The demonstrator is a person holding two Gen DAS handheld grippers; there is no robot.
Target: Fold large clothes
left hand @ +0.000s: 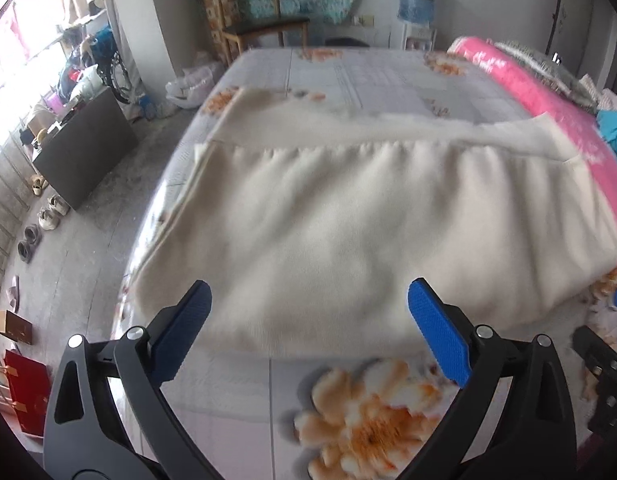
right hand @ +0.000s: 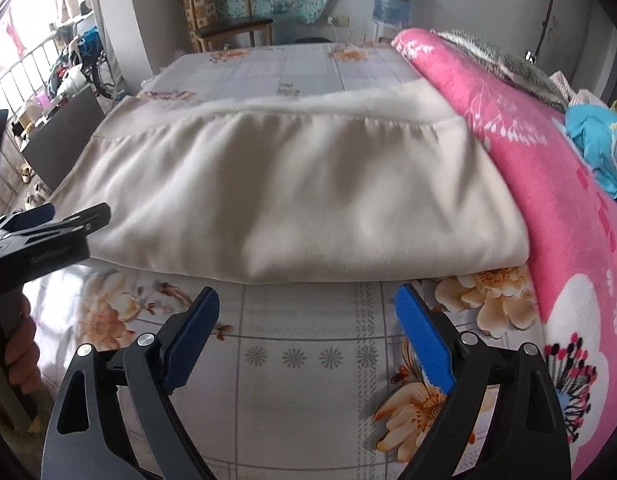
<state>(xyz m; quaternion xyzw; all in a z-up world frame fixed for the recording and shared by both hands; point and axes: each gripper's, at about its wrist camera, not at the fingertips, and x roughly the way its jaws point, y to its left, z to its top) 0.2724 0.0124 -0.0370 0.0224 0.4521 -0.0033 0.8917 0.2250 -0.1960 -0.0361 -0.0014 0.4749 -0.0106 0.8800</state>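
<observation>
A: Where's the cream garment lying?
B: Folded on the bed, its right edge against the pink blanket. The left gripper hangs over its near fold, fingers spread wide, holding nothing.
A: And the right gripper?
B: Just short of the fold, over the floral sheet, fingers wide apart and empty.
A: Anything unclear?
B: The garment's type; it's blurred. A wooden chair stands past the far edge; shoes line the floor.
</observation>
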